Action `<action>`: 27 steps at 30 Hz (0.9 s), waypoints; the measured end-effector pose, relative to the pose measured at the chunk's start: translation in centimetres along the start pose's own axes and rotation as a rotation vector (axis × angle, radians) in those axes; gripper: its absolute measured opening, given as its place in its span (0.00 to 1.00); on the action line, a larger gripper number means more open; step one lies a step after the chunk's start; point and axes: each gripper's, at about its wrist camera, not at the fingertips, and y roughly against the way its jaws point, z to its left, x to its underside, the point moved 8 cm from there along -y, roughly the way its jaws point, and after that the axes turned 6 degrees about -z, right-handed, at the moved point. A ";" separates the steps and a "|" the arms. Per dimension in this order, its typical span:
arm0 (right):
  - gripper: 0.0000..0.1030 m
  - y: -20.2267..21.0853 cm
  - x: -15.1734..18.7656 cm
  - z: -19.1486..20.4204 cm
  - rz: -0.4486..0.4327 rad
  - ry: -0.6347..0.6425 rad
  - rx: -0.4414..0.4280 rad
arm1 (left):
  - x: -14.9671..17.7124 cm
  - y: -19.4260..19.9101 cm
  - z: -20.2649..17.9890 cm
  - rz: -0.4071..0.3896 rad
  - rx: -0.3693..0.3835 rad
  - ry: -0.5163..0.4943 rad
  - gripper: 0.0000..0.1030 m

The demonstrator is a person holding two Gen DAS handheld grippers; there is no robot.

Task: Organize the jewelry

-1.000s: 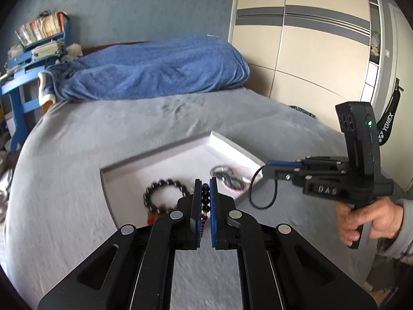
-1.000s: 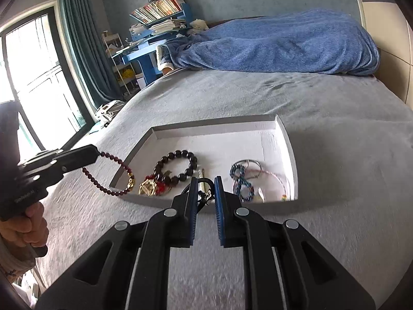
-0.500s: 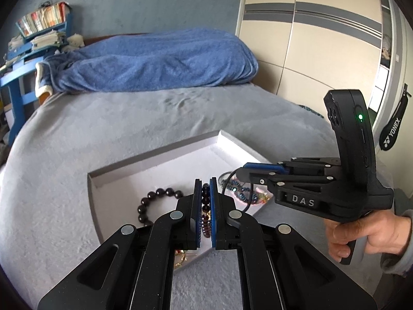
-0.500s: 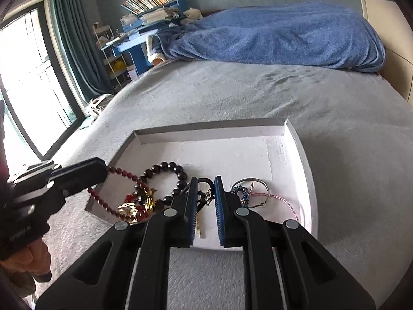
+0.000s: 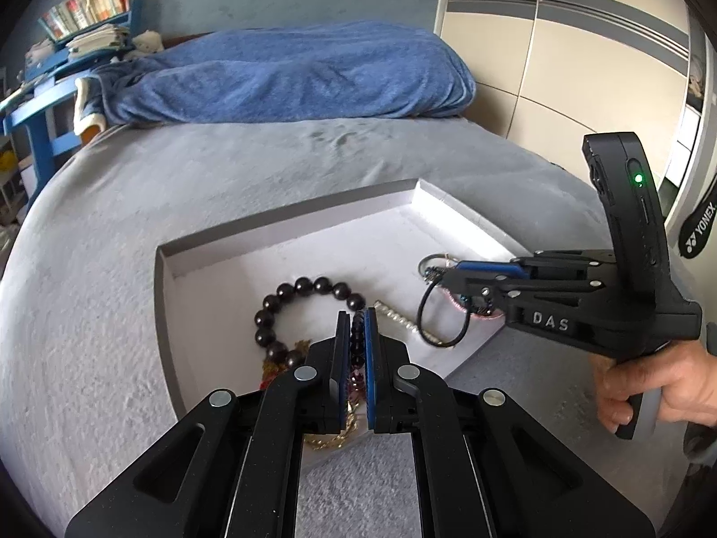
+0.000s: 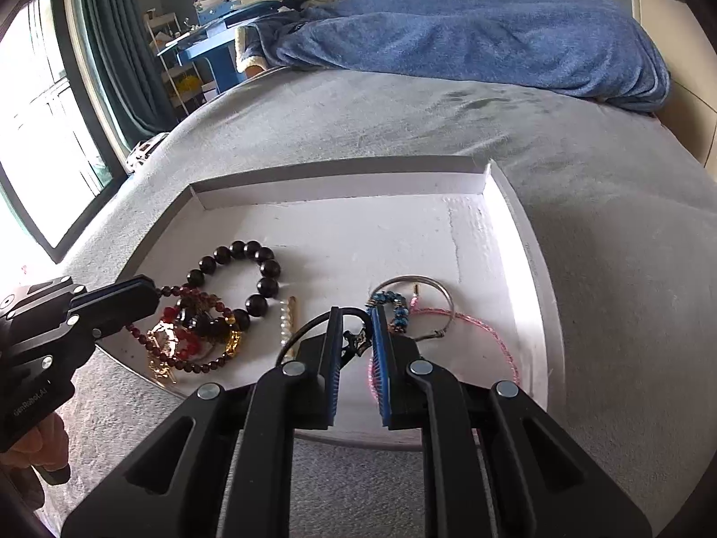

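The string of small dark-red beads [image 6: 188, 361] lies curled at the near left of the shallow white foam tray [image 6: 515, 224], one end pinched between the closed fingers of the left gripper [image 5: 357, 327], whose blue pads press on the beads from both sides. Tangled with it are gold-coloured ornaments [image 6: 163, 349]. Just beyond lies a bracelet of large glossy black beads [image 5: 300, 309], flat on the tray floor, and beside that a short strip of white pearls [image 6: 287, 314].

The right gripper [image 6: 356, 340] hovers over the tray's near right part. Its fingers are narrowly parted around a thin black cord loop [image 5: 441, 318] with a small dark charm; whether the pads actually clamp it I cannot tell. Touching its right finger is a bracelet of blue beads [image 6: 394, 302] on a silver metal ring [image 6: 416, 280], and a thin pink cord loop [image 6: 493, 340] lies under and to the right.

The tray rests on a grey bed [image 6: 605, 224], with a blue blanket [image 6: 470, 31] bundled at the far end.
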 end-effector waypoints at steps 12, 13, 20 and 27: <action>0.42 2.7 -0.3 -0.1 -0.088 0.021 0.021 | 0.3 2.5 1.1 -0.073 -0.072 0.054 0.64; 0.47 3.1 -0.2 -0.2 -0.098 0.020 0.021 | 0.3 2.8 1.1 -0.082 -0.080 0.057 0.68; 0.69 5.9 1.1 -0.4 -0.155 0.011 0.025 | 0.9 5.1 0.4 -0.123 -0.127 0.043 0.86; 0.83 9.0 2.6 -0.9 -0.211 -0.010 0.030 | 2.2 7.2 -0.1 -0.150 -0.174 0.067 0.92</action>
